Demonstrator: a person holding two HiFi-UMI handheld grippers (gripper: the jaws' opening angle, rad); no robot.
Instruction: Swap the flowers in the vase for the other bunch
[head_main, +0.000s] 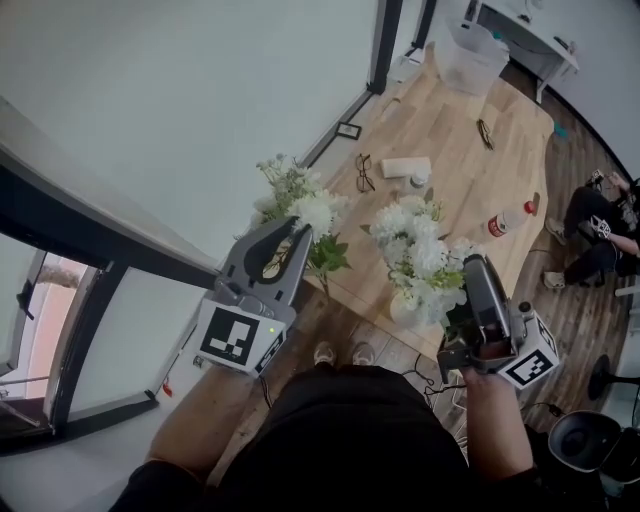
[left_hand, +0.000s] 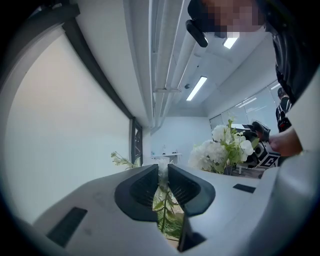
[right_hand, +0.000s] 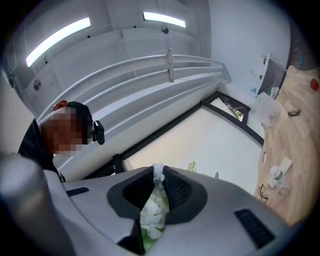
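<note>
Stems of a leafy white bunch were pinched between the nearly closed jaws of the left claw, with the blooms standing just beyond its tip. A fuller white bunch was clamped at its pale, green-tinged base in the right claw, off to the right of the left claw and apart from the first bunch. Past both claws ran the wooden table, carrying glasses, a white box and a red-capped bottle, all well beyond the right claw's tip.
</note>
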